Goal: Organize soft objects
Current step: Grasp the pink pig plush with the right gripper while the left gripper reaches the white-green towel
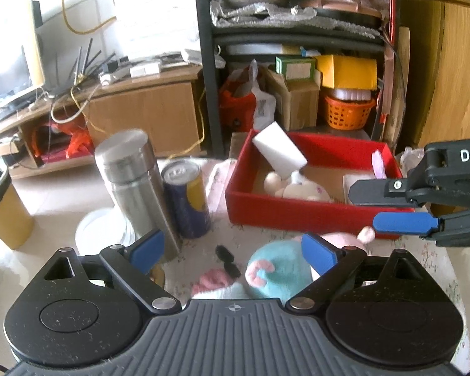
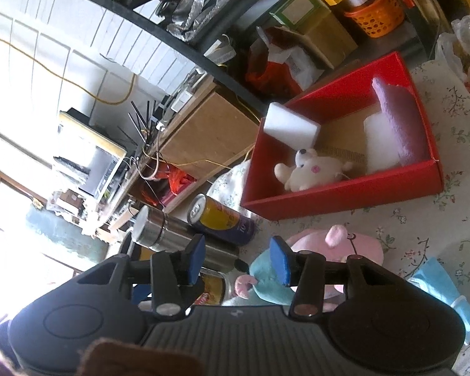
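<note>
A red box [image 1: 285, 213] [image 2: 338, 199] sits on the floral tablecloth. In it lie a cream plush toy [image 1: 300, 188] [image 2: 310, 169], a pink and white sponge [image 2: 391, 134], and a white foam block [image 1: 279, 150] [image 2: 289, 125] tilted over the box's far corner. A teal and pink plush [image 1: 279, 272] [image 2: 266, 282] and a pink plush [image 2: 354, 244] lie on the cloth in front of the box. My left gripper [image 1: 233, 250] is open over the teal plush. My right gripper [image 2: 238, 258] [image 1: 388, 203] is open and empty by the box's near right corner.
A steel flask [image 1: 138, 185] [image 2: 178, 238] and a blue and yellow can [image 1: 188, 197] [image 2: 222, 219] stand left of the box. A small black object [image 1: 227, 260] lies on the cloth. A blue pouch [image 2: 441, 285] lies at the right. A black shelf rack [image 1: 297, 47] stands behind.
</note>
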Motion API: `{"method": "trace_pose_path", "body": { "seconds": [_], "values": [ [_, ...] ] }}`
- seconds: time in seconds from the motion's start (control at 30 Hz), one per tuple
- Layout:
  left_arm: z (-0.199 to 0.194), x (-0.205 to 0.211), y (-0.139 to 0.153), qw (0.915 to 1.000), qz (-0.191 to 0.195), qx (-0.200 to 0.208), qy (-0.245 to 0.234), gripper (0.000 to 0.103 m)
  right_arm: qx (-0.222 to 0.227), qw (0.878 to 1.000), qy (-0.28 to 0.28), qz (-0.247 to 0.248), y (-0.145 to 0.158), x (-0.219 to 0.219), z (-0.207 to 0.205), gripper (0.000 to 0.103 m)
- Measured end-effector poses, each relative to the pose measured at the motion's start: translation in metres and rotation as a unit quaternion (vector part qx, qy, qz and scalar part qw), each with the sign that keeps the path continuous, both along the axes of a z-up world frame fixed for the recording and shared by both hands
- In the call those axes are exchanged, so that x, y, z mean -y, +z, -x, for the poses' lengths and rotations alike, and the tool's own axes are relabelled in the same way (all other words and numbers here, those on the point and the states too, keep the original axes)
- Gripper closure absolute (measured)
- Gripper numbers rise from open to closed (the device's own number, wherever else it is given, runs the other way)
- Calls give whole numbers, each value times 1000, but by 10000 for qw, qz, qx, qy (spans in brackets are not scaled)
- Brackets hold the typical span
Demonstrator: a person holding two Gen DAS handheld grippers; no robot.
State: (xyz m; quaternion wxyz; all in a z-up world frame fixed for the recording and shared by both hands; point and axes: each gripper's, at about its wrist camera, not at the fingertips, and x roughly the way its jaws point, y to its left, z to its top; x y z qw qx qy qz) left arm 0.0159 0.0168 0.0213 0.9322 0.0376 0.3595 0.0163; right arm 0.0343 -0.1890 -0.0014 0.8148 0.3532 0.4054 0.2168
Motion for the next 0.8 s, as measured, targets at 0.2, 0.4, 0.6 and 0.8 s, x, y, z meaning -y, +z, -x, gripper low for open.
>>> {"method": "trace_pose_path", "body": {
  "seconds": [0.2,0.4,0.6,0.8],
  "values": [
    [-1,-19,-24,9970,363,-679,65,11,-171,9994,160,236,-9,-2,7,79],
    [6,-37,-48,9903,553,-1244,289,11,-285,9986,223,389,-15,-1,10,79],
    [3,-34,-74,9860,236,-1626,272,11,-320,9980,270,468,-17,-3,9,79],
    [-13,-44,-97,9756,843,-1989,392,31,-350,9971,254,629,-19,-4,6,78]
  ]
}}
